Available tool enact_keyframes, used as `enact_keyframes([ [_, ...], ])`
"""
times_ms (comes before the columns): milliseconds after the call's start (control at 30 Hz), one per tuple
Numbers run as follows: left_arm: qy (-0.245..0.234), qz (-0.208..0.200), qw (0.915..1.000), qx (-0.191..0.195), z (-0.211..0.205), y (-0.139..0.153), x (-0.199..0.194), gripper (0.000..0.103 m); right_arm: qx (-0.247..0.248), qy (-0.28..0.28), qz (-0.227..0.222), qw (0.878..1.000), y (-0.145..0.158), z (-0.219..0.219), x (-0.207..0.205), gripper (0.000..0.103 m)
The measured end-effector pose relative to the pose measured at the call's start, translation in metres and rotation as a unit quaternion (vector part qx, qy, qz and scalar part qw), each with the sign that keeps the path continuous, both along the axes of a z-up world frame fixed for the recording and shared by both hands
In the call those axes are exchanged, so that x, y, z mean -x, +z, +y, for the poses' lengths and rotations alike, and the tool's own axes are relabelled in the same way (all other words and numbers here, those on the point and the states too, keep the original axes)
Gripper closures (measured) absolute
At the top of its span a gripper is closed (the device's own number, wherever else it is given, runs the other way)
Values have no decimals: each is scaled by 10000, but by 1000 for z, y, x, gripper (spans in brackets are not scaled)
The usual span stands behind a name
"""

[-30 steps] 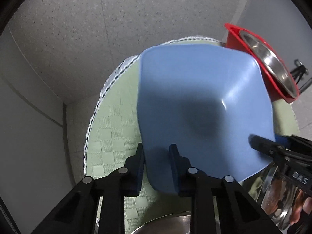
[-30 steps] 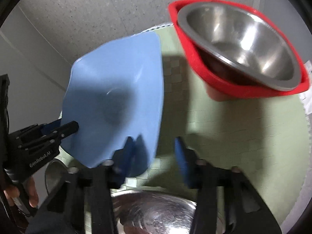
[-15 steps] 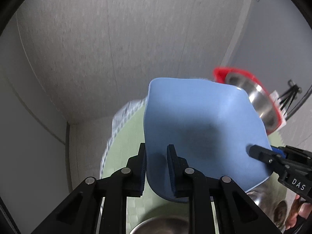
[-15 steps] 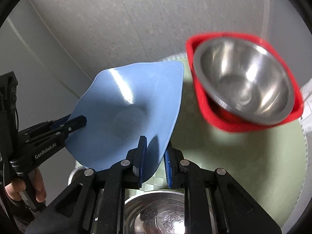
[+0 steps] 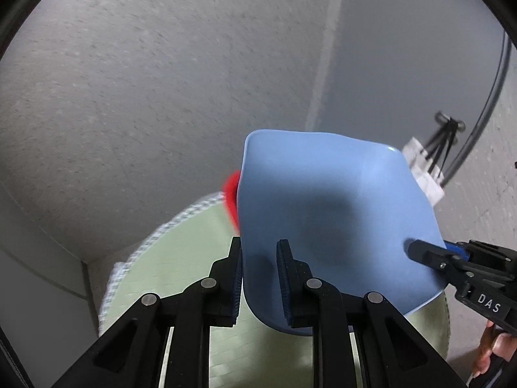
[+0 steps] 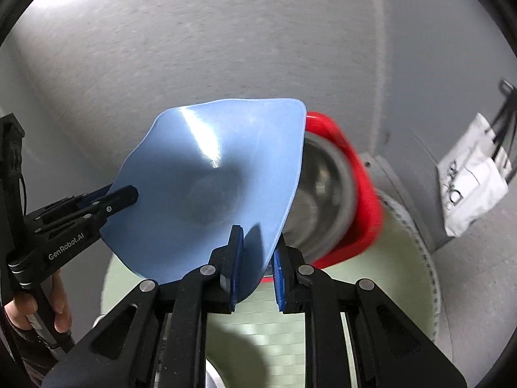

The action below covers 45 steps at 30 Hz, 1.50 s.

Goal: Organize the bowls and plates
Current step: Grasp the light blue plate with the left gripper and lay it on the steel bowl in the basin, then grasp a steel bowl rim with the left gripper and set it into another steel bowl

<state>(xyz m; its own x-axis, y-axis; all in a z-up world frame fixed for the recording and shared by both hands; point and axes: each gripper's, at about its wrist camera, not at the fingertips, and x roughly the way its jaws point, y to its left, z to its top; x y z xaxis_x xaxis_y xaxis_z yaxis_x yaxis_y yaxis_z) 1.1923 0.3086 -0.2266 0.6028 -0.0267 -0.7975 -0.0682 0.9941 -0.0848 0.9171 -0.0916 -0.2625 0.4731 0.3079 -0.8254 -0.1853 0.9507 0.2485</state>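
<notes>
- The floor [image 5: 129, 97] is grey and speckled and fills the upper part of both views; a pale wall strip [image 5: 326, 48] runs up it in the left wrist view.
- A round green mat [image 5: 181, 252] with a white woven edge lies below both grippers, its checked weave plain in the right wrist view.
- The blue dish [image 5: 323, 200], squarish with rounded corners and a shallow well, is held in the air above the mat, tilted, its inside facing both cameras.
- The red bowl [image 6: 358, 194] sits on the far side of the mat, blurred, partly behind the dish; only a red sliver shows in the left wrist view.
- A steel bowl [image 6: 326, 194] is nested inside the red one.
- The left gripper [image 5: 258, 278] is clamped on the dish's near edge, one finger behind the rim and one in front.
- The right gripper [image 6: 255, 265] pinches the opposite edge the same way, jaws narrow with the rim between the blue pads [image 6: 237, 258].
- A white paper tag [image 6: 468, 177] with black marks lies on the floor off to the right, beside thin black legs [image 5: 442, 142].
- A sliver of another steel rim shows at the bottom edge of the right wrist view, under the gripper.
</notes>
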Motion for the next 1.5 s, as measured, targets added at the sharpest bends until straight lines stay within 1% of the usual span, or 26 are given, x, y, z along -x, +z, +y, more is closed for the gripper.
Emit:
enact_keyframes([
  [100,-42,221,9997,-27,-6,-20,-16,87,54,-108,119,9999,-14,-16,-11,86],
  [267,-76,509,9987,-8,-7,-48,-34,86,123,-178,285,9994,-30,-23,-33,86],
  [333,-59,478,9988,-54,-8,-50,-44,85,170,-168,307,9992,-34,-24,-36,86],
  [367,-62,485,9988,-87,-7,-50,-54,84,181,-160,313,9992,-36,-26,-29,86],
  [400,-61,479,9988,-101,-6,-51,-54,82,167,-152,336,9992,-38,-27,-30,84],
  [433,-68,479,9988,-90,-7,-46,-58,82,165,-148,363,9991,-40,-26,-30,83],
  [467,-89,481,9988,-69,-7,-47,-58,79,174,-165,371,9990,-42,-28,-31,82],
  [500,-101,482,9988,-47,-11,-47,-59,73,157,-193,354,9991,-40,-27,-30,78],
  [533,-104,476,9988,-28,-12,-46,-58,70,139,-206,347,9991,-40,-28,-29,76],
  [600,-62,414,9991,-21,-12,-40,-52,48,145,-262,311,9991,-36,-28,-27,56],
  [667,-20,252,9997,-32,-13,-33,-42,39,75,-262,185,9995,-28,-28,-22,54],
  [700,8,215,9998,-48,-12,-30,-37,37,59,-265,152,9995,-24,-28,-20,54],
  [833,1,15,10000,-2,-11,-10,-10,36,9,-335,-18,9994,-7,-31,-6,53],
  [933,-28,-185,9998,-73,-13,8,19,31,-22,-501,-178,9986,10,-36,14,51],
  [1000,-61,-356,9993,-99,-16,19,45,27,14,-583,-262,9980,22,-38,29,47],
  [1067,-177,-487,9986,-52,-25,28,71,25,-6,-669,-397,9970,34,-40,52,46],
  [1167,-408,-554,9976,-55,-43,30,115,22,-13,-784,-497,9957,45,-45,84,44],
  [1233,-595,-577,9965,-82,-55,29,140,22,1,-843,-528,9950,49,-48,108,42],
  [1300,-763,-502,9957,-162,-71,27,165,22,24,-934,-546,9941,50,-54,133,40],
  [1400,-996,-415,9940,-180,-95,21,203,22,56,-987,-443,9941,44,-63,168,40],
  [1500,-966,-325,9944,-292,-115,16,238,22,132,-975,-316,9947,33,-74,195,39],
])
